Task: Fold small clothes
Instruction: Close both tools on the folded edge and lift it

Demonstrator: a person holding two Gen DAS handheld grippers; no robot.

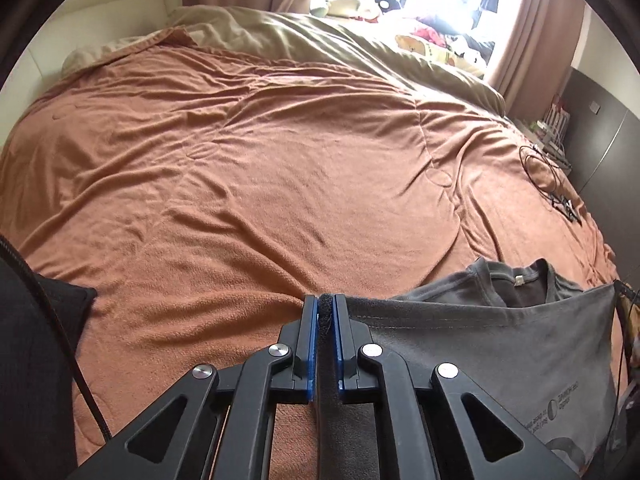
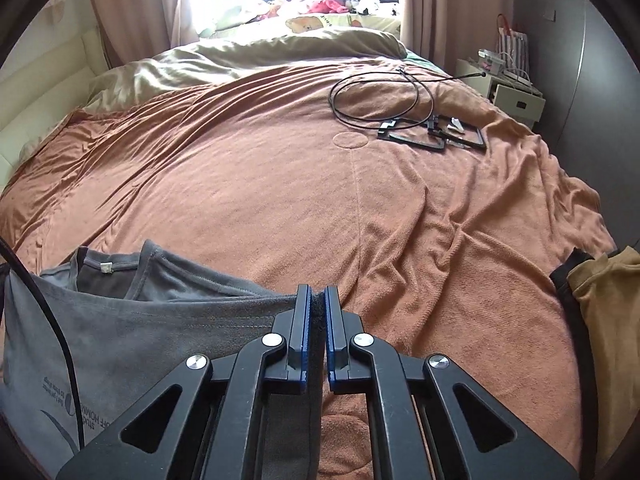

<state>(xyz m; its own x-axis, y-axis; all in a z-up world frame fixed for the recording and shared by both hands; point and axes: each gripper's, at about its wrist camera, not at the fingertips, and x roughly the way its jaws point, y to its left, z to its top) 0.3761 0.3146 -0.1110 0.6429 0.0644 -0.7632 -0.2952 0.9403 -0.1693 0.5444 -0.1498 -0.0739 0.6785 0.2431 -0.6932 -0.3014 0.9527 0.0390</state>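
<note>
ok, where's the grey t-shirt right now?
The grey t-shirt is stretched between both grippers over the near edge of the orange blanket: left gripper pinches one corner of its edge, right gripper the other.

A dark grey T-shirt (image 1: 500,344) (image 2: 132,332) with printed lettering lies on the bed, collar at twelve o'clock, its hem edge lifted and stretched taut.

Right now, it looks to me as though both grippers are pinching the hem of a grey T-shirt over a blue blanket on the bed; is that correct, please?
One detail is off: the blanket is orange-brown, not blue, as the right wrist view shows. The left gripper and right gripper are indeed each shut on the grey T-shirt along its hem.
</note>
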